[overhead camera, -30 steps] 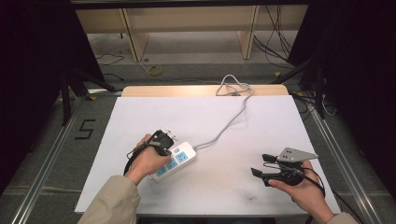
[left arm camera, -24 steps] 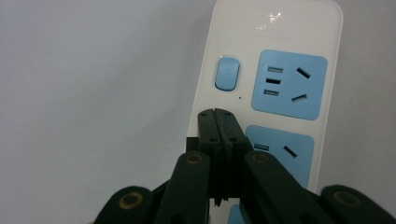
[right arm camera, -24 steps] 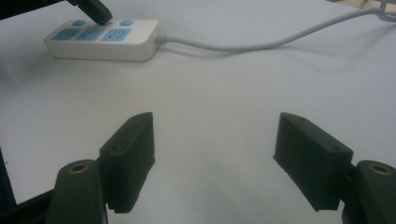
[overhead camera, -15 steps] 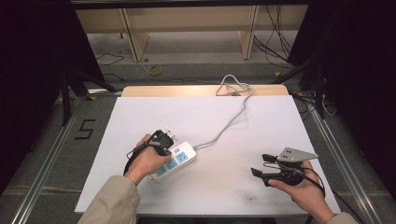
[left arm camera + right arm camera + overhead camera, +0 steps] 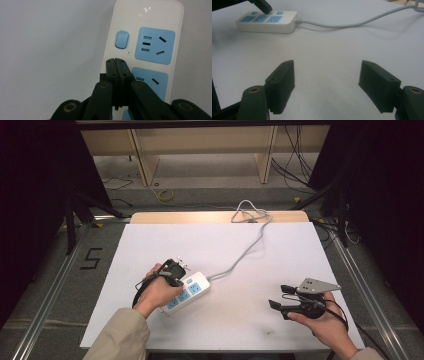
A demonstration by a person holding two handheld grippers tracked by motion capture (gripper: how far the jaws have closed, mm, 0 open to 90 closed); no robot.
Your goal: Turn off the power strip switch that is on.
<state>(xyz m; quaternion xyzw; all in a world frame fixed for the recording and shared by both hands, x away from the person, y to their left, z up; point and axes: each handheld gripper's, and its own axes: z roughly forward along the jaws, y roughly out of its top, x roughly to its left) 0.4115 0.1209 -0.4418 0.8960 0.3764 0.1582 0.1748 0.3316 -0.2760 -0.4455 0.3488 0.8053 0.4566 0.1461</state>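
Nothing has shifted since a second ago — both hands and the power strip [image 5: 185, 292] lie where they did. On the white bench [image 5: 300, 250], the strip sits at the near left, its grey cord [image 5: 245, 252] running to the far edge. It is white with blue sockets and a blue switch [image 5: 122, 39]; a faint logo near its end is too pale to read. The left tongs [image 5: 116, 62] are pressed together over the strip's edge just below the switch, gripping nothing. The right tongs [image 5: 325, 80] hover over bare bench at the near right, well apart from the strip, jaws spread wide and empty. On the floor left of the bench, a black mark [image 5: 91, 258] reads "5".
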